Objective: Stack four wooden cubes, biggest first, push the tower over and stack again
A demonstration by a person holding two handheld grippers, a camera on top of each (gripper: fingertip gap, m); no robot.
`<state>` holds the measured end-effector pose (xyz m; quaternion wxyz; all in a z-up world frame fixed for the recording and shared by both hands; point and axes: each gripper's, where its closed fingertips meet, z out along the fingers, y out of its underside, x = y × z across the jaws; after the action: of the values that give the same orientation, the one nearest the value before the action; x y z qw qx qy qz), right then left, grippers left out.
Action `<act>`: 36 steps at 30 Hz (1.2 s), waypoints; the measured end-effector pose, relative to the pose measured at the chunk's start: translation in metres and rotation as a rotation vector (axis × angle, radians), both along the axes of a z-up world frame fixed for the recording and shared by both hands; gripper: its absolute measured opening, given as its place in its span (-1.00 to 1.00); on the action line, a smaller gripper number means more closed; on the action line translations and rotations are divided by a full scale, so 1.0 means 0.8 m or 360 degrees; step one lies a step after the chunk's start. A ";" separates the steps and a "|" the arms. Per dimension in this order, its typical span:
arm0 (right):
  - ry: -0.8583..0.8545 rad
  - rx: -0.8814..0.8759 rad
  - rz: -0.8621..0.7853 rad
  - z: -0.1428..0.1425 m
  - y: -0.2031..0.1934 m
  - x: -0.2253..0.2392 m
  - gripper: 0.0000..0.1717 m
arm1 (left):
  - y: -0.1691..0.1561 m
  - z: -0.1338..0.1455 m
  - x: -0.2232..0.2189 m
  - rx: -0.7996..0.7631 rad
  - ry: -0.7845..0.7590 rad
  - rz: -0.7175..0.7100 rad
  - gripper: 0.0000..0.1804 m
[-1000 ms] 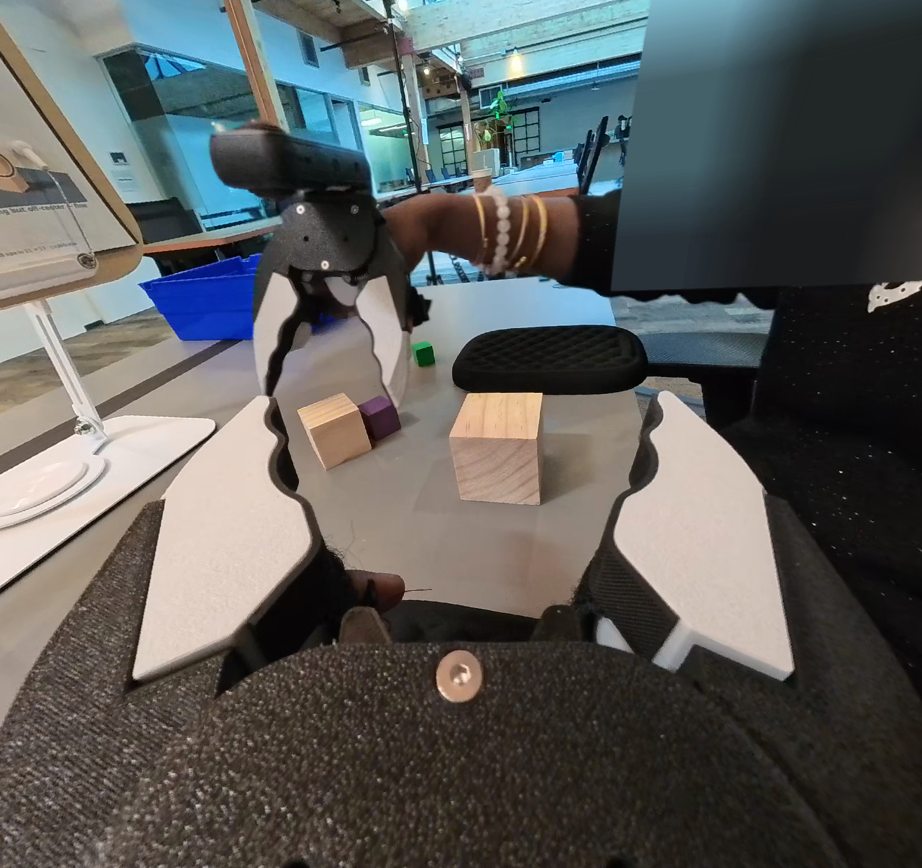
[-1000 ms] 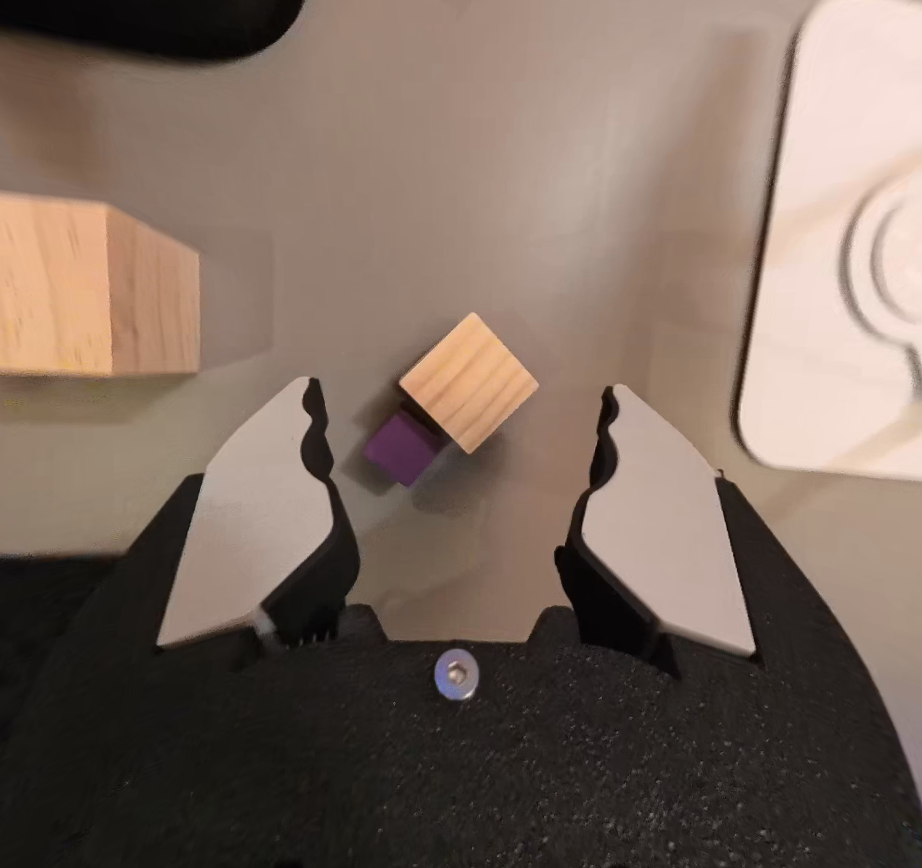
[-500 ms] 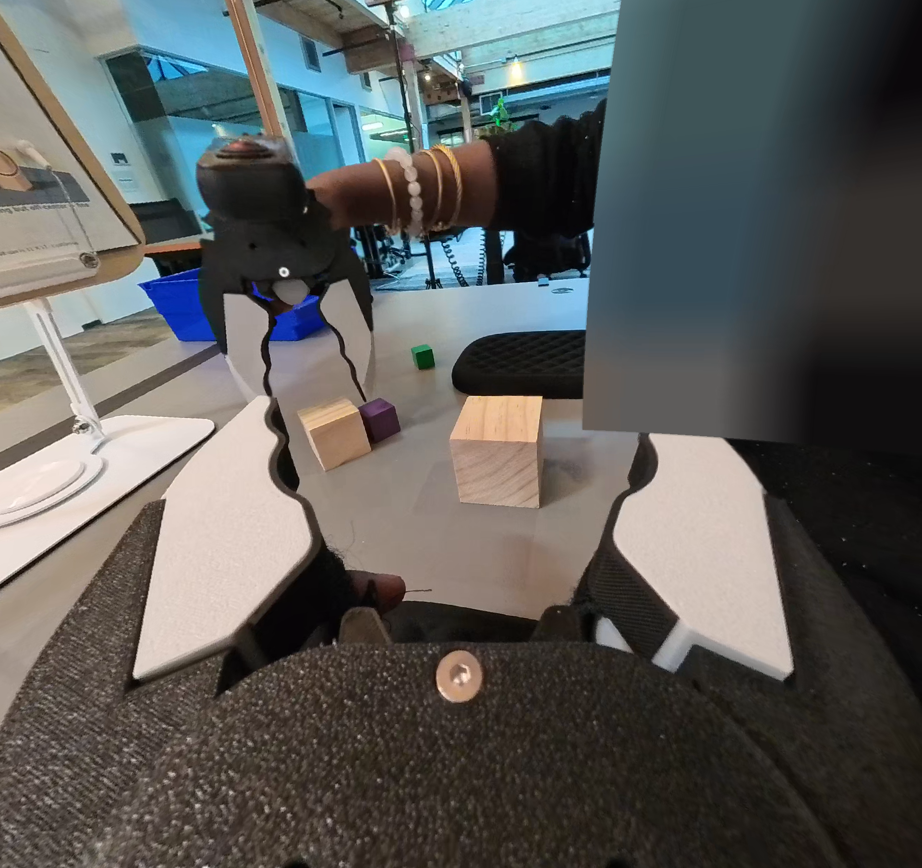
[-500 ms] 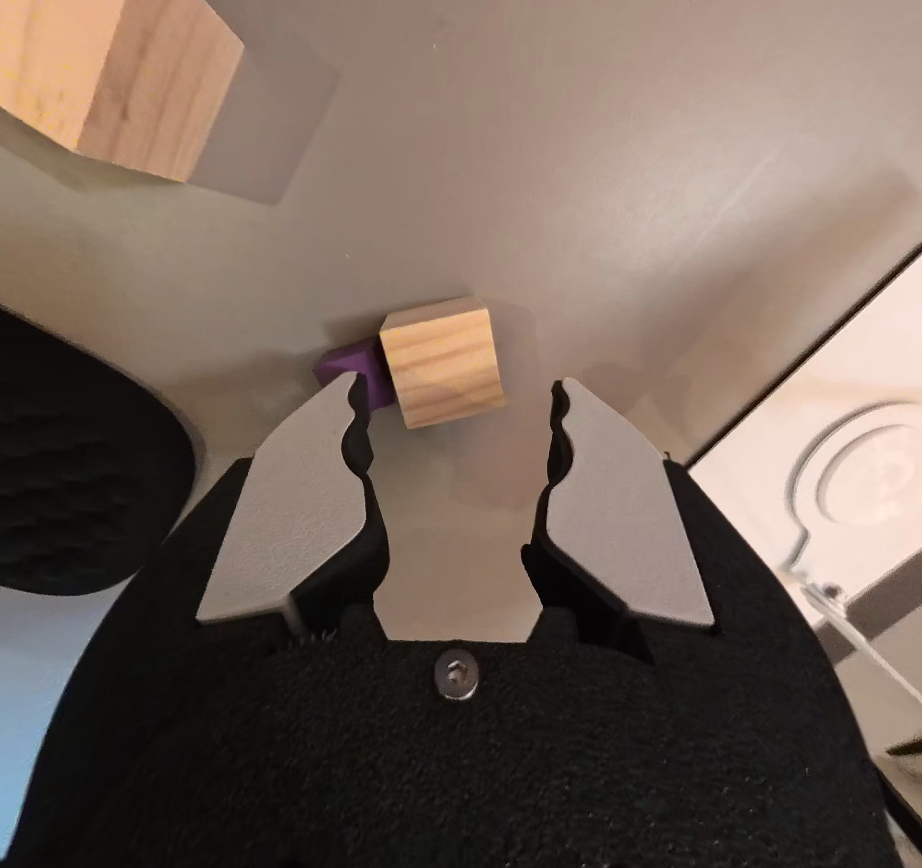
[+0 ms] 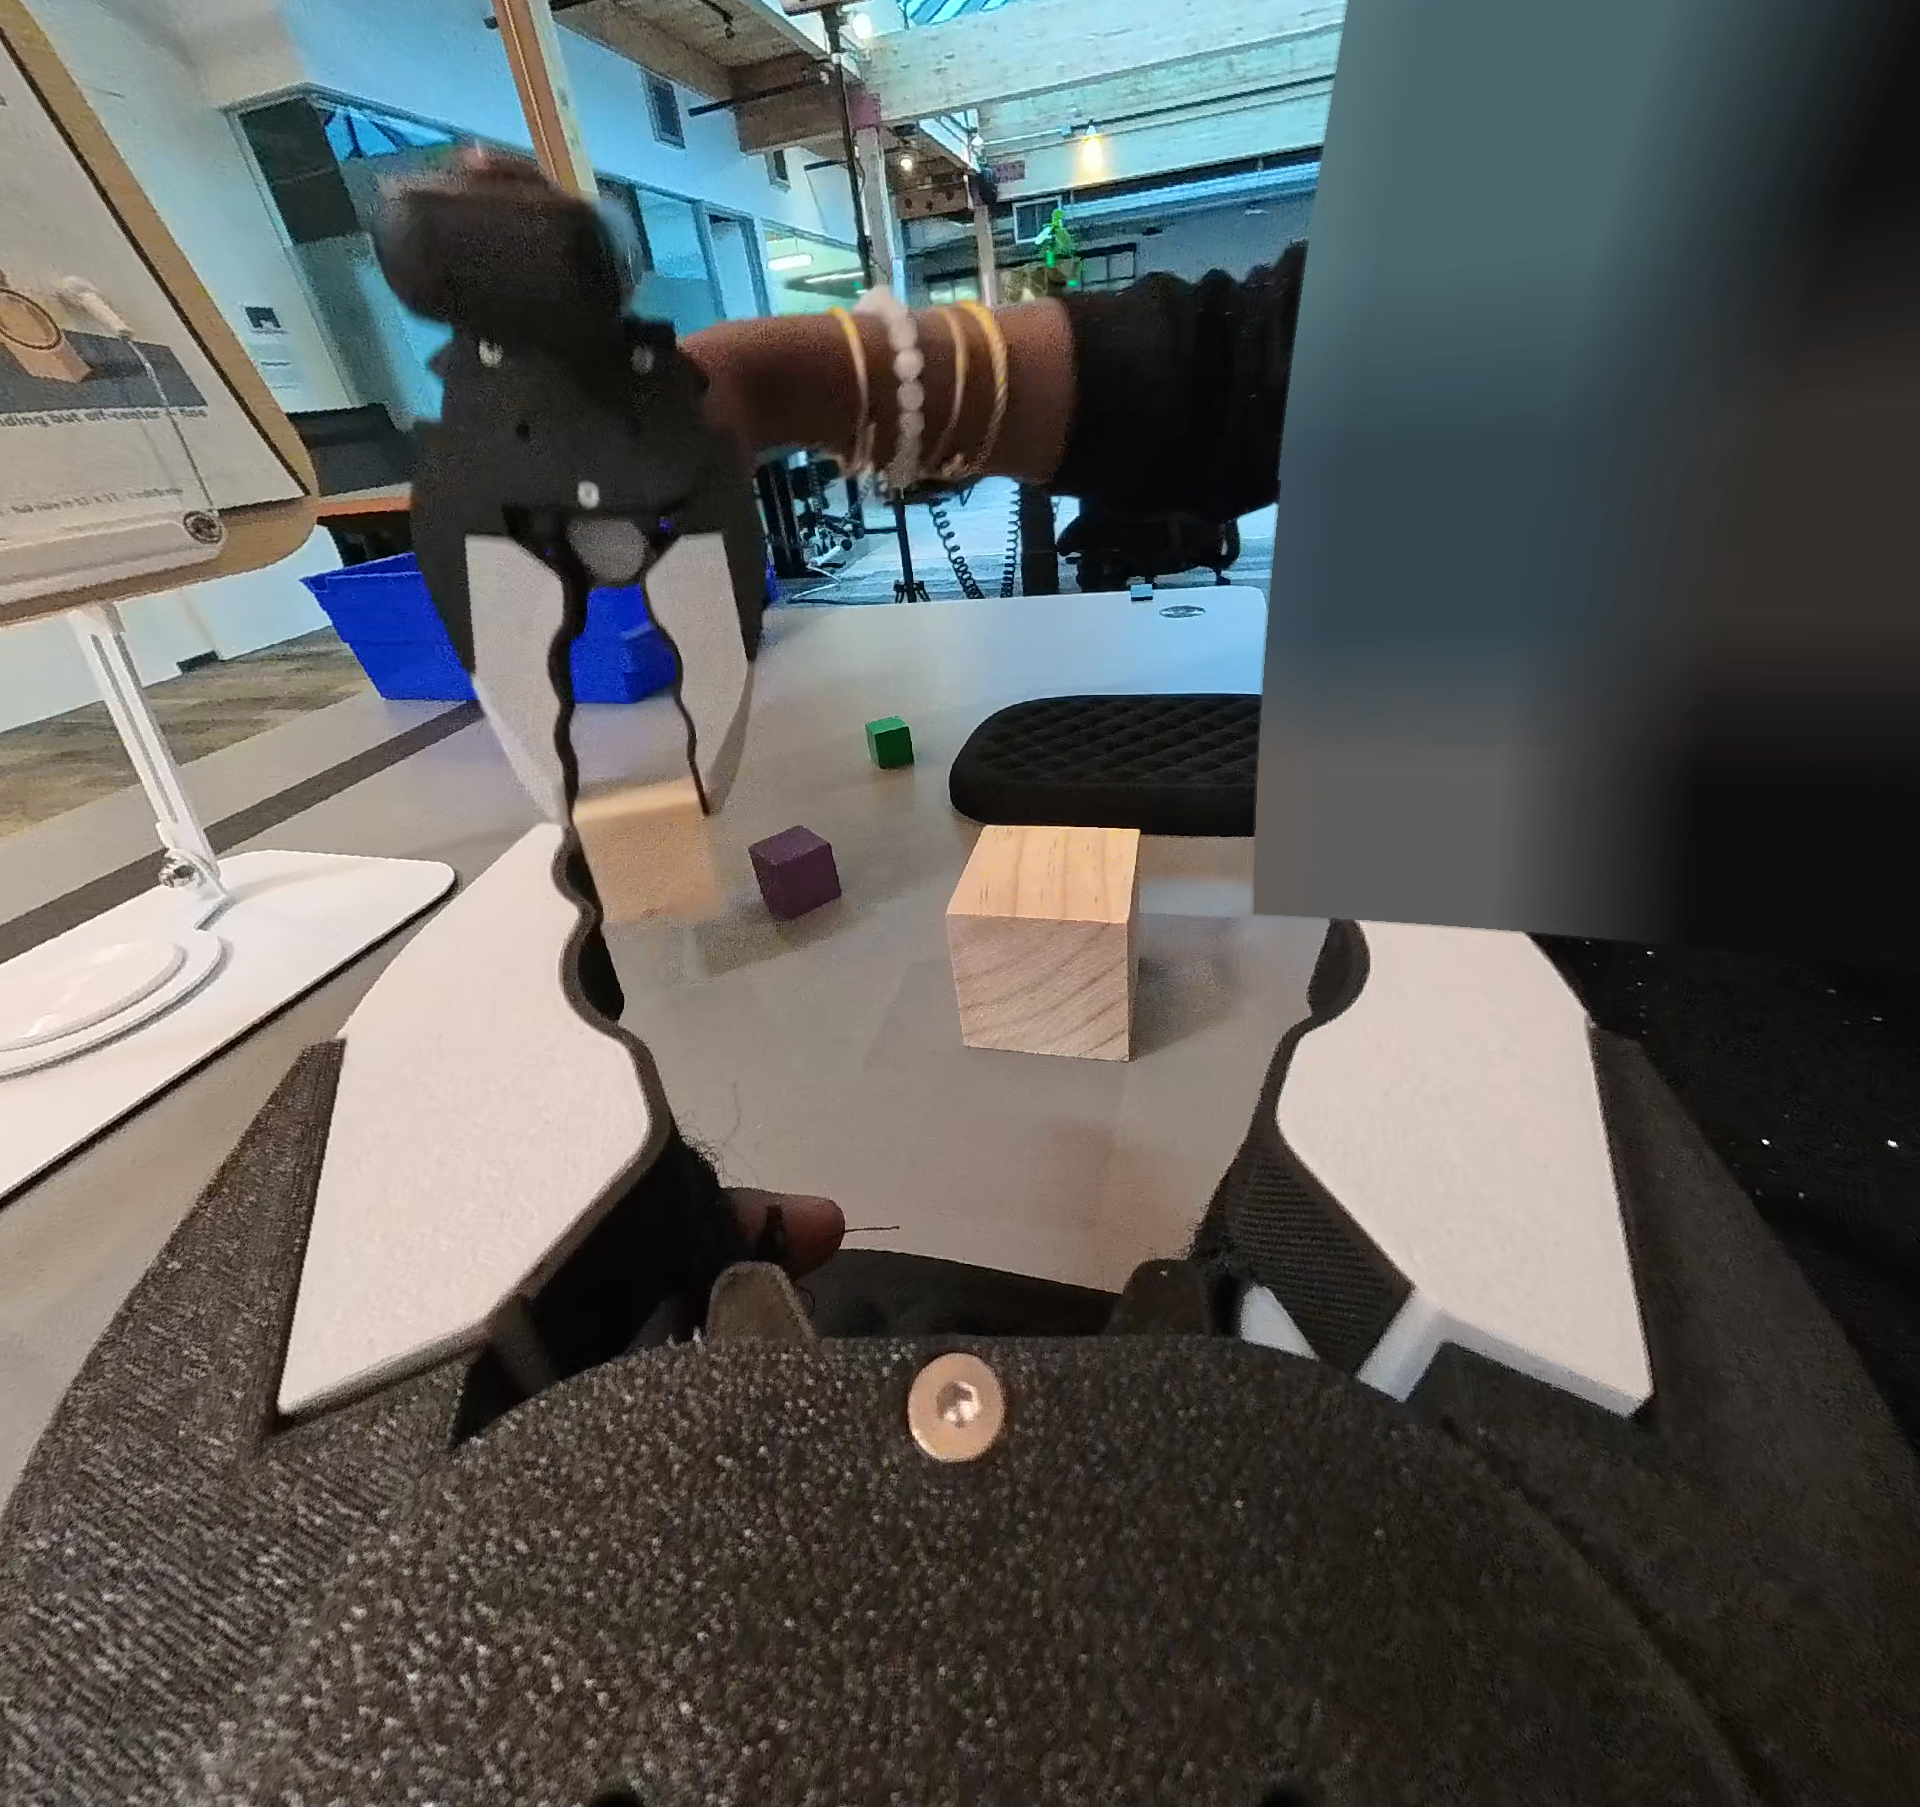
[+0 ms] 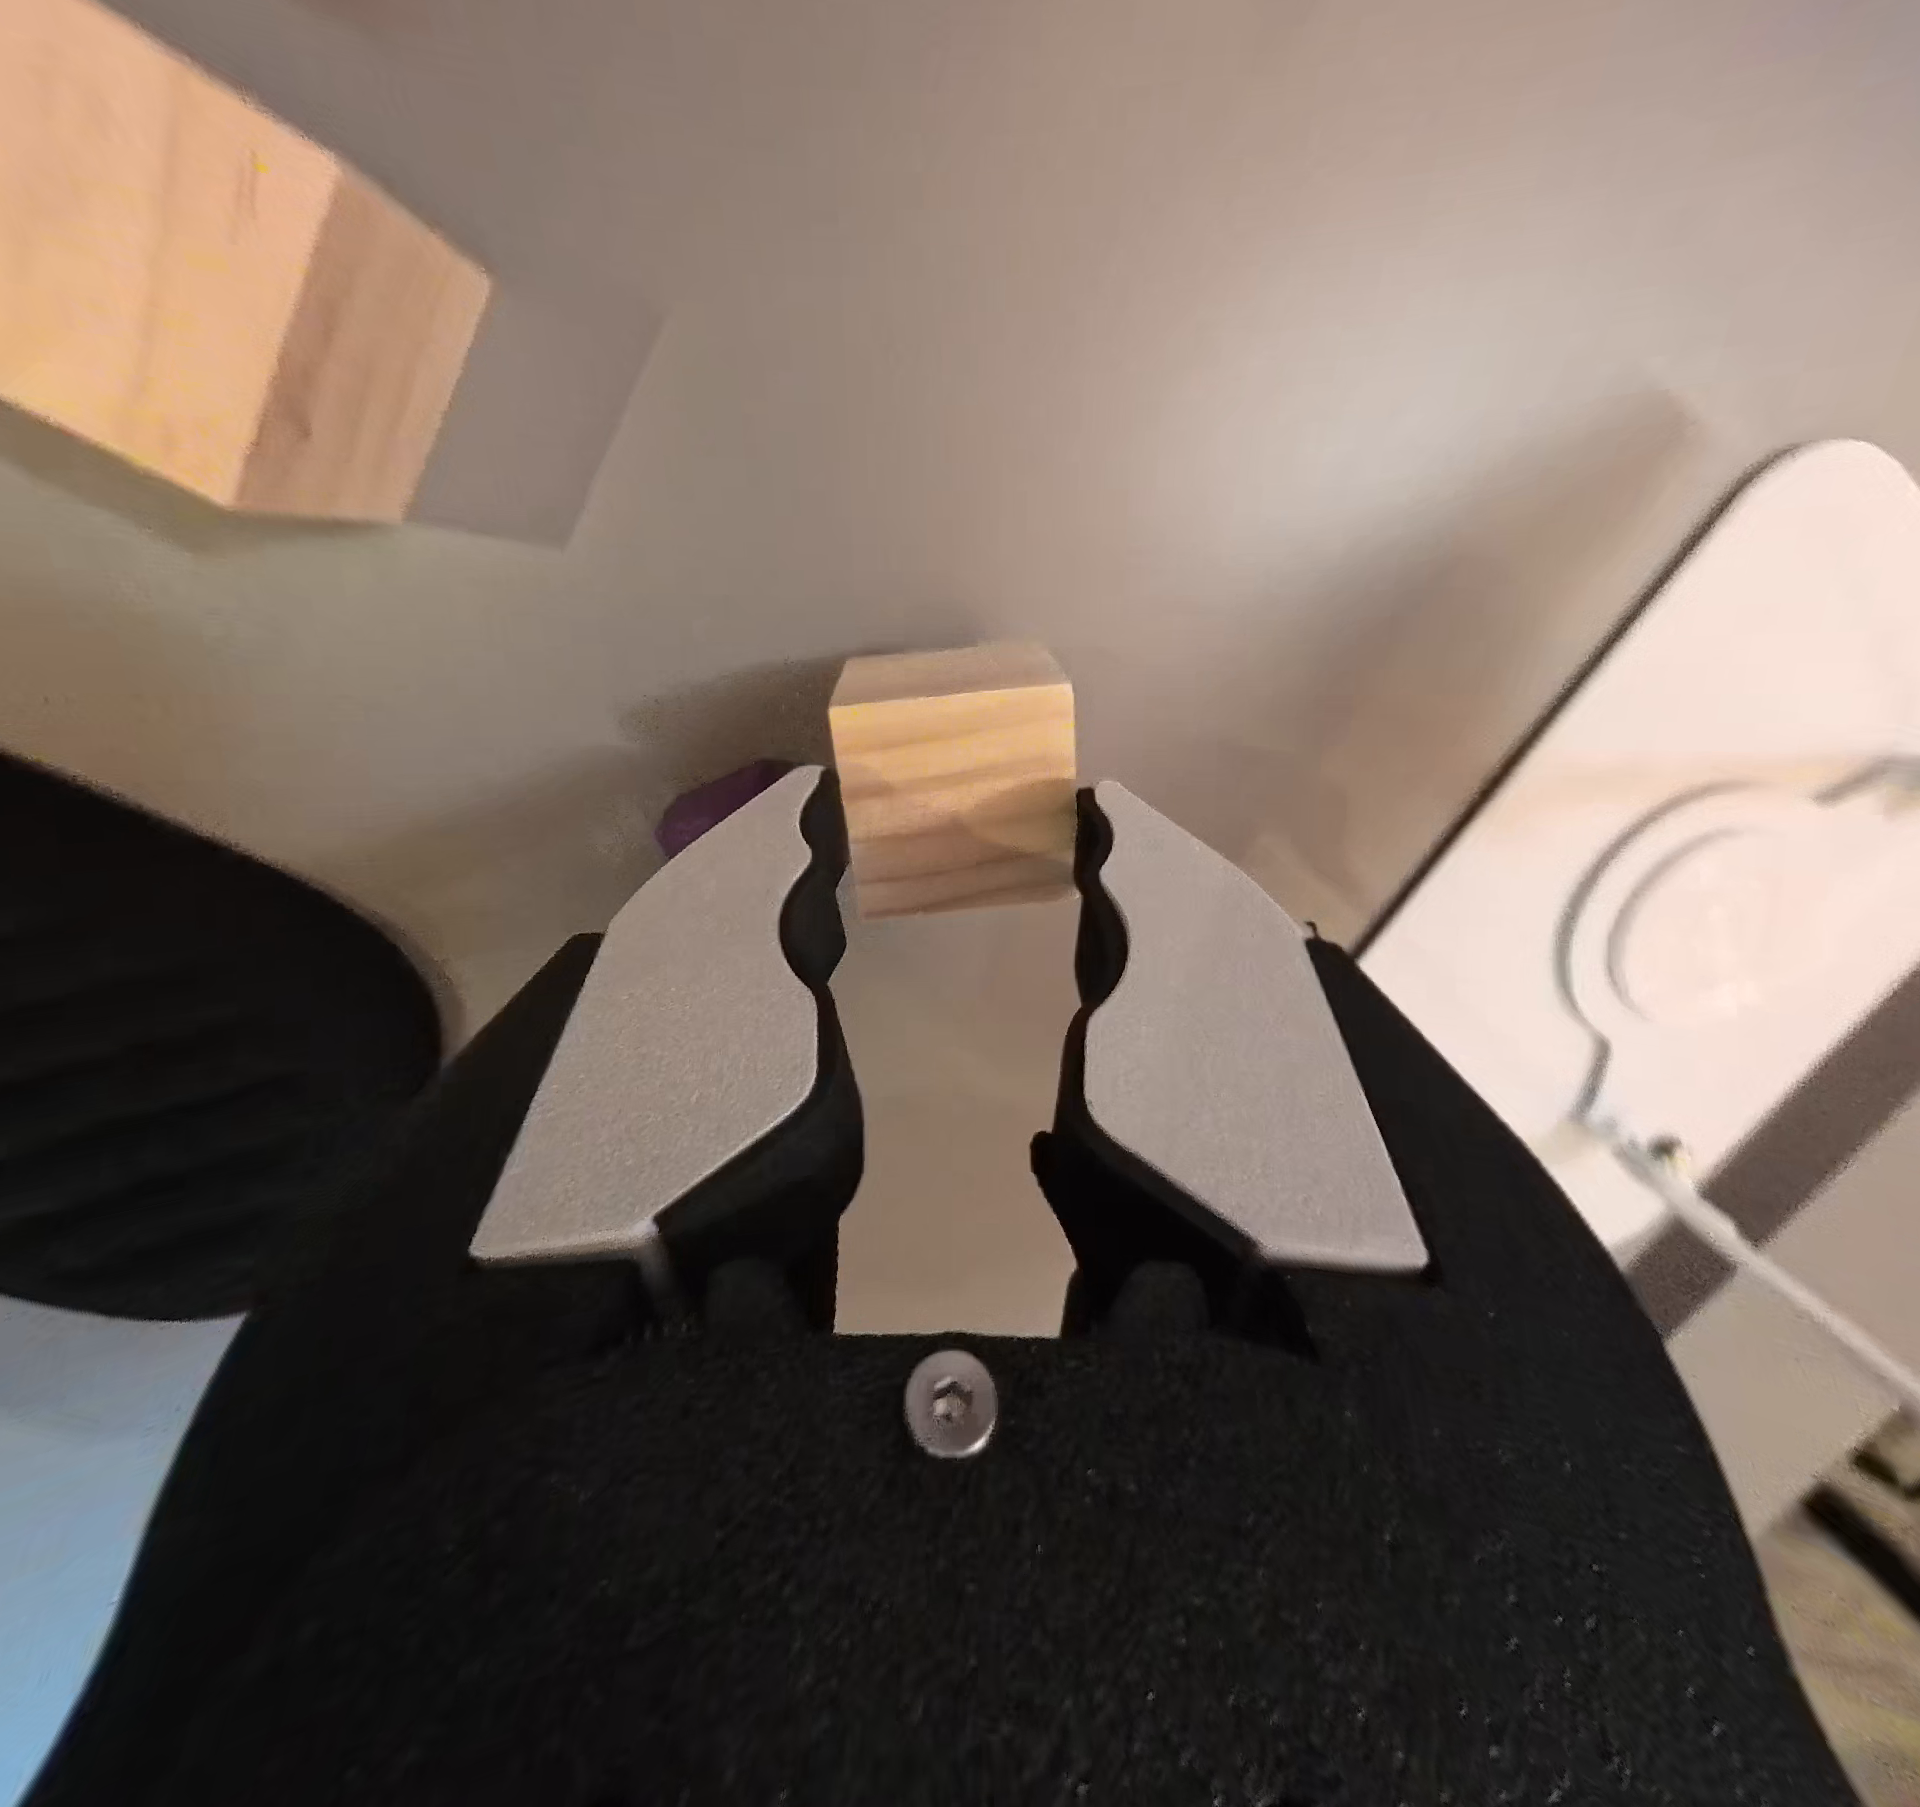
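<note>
Since a second before, the right tongs (image 6: 961,801) had narrowed and come down onto the small wood cube (image 6: 951,781), pinching it by its sides just above the surface (image 5: 1039,635). Beside it, the purple cube (image 5: 795,869) now sat apart from it. Left tongs (image 5: 956,988) stayed spread wide and bare, facing the big wood cube (image 5: 1044,942).

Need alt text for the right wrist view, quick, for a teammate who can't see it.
The right tongs grip a small pale wooden cube between both fingertips, above a grey tabletop. A small purple cube peeks out left of them; a larger wooden block sits upper left.
</note>
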<state>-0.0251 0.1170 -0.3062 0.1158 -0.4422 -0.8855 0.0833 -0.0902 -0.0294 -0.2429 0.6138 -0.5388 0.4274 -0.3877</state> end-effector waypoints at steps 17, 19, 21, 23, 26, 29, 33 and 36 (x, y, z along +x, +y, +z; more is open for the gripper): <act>-0.0111 -0.0124 -0.0761 0.050 -0.152 0.005 -0.51 | 0.003 -0.006 0.004 0.0004 0.0061 0.0035 0.45; -0.0099 -0.0141 -0.0788 0.046 -0.161 0.002 -0.51 | 0.002 -0.006 0.005 0.0005 0.0068 0.0034 0.44; -0.0124 -0.0165 -0.0826 0.041 -0.169 0.004 -0.51 | 0.002 -0.007 0.005 0.0011 0.0072 0.0039 0.44; -0.0143 -0.0152 -0.0883 0.038 -0.170 0.007 -0.51 | 0.002 -0.007 0.005 0.0018 0.0077 0.0040 0.44; -0.0158 -0.0142 -0.0934 0.035 -0.175 0.009 -0.51 | 0.001 -0.007 0.005 0.0013 0.0074 0.0032 0.44; -0.0183 -0.0097 -0.0965 0.030 -0.176 0.011 -0.51 | 0.000 -0.006 0.005 0.0021 0.0066 0.0025 0.44; -0.0193 -0.0097 -0.0981 0.028 -0.177 0.012 -0.51 | -0.001 -0.007 0.006 0.0033 0.0085 0.0021 0.43; -0.0198 -0.0104 -0.0998 0.027 -0.177 0.011 -0.51 | -0.002 -0.008 0.007 0.0034 0.0092 0.0018 0.43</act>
<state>-0.0162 -0.0246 -0.2844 0.0673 -0.7013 -0.7083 0.0448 -0.0848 -0.0309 -0.2490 0.6091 -0.5456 0.4459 -0.3640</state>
